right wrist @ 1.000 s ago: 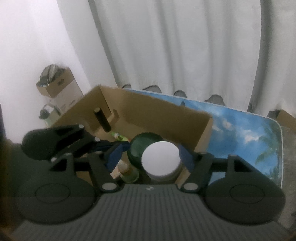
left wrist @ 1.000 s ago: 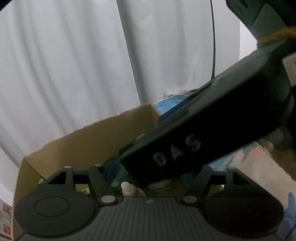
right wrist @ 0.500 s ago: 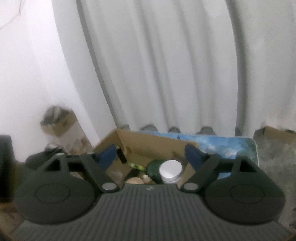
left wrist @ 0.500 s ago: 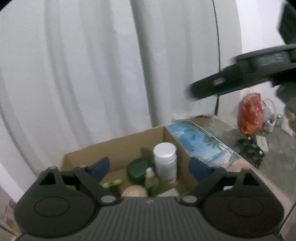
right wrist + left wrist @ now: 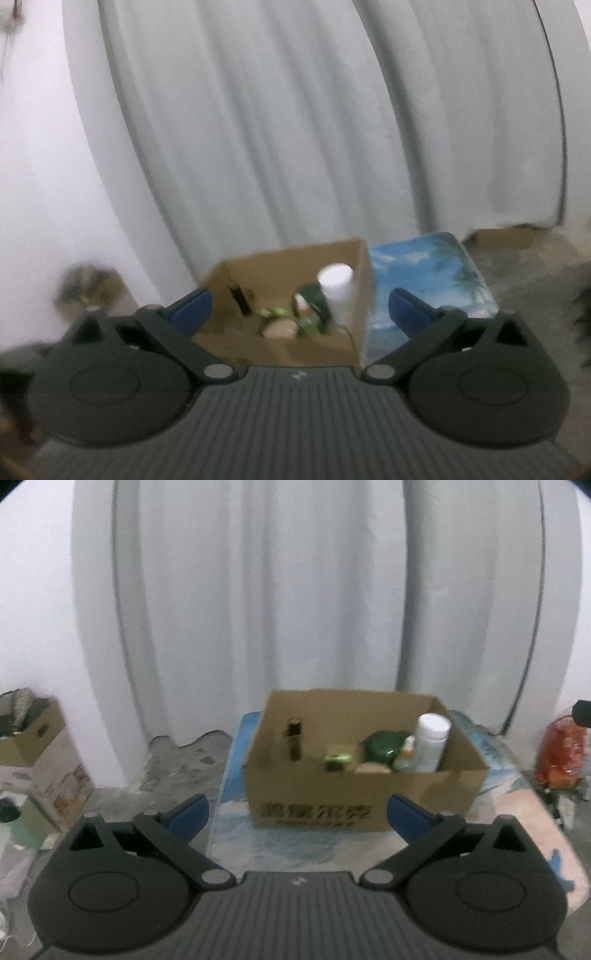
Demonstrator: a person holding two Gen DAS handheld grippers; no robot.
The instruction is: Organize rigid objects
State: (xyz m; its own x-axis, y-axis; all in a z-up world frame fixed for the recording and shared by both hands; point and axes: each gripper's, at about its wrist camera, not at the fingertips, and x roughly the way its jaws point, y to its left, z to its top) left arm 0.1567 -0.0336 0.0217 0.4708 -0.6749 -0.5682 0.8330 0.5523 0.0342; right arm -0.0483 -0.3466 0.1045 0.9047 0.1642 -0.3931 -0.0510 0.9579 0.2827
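A pale grey curtain (image 5: 295,590) fills the background, hanging in long folds to the floor. In front of it stands the tabletop (image 5: 524,812), covered in a blue sky and palm print, with concrete floor (image 5: 184,771) showing to its left.

On the tabletop sits an open cardboard box (image 5: 354,797) with dark printed characters on its near wall. It holds the rigid objects. A tall white bottle (image 5: 430,744) stands upright against the right wall. Just left of it lies a dark green round jar (image 5: 384,747), and a small clear bottle (image 5: 404,757) is wedged between the two. A tan round lid (image 5: 371,768) lies near the front wall, a small green-capped item (image 5: 337,761) lies beside it, and a dark slim bottle (image 5: 294,740) stands upright near the left wall, well apart from the rest.

On the floor to the left stands a second cardboard carton (image 5: 40,760), and an orange-red bag (image 5: 559,753) lies off to the right.

The left gripper (image 5: 297,814) hovers short of the box, its blue-tipped fingers (image 5: 188,812) spreading apart with nothing between them. The right gripper (image 5: 299,308) also hangs clear of the box in a blurred view, its fingers (image 5: 410,312) likewise widening and empty.
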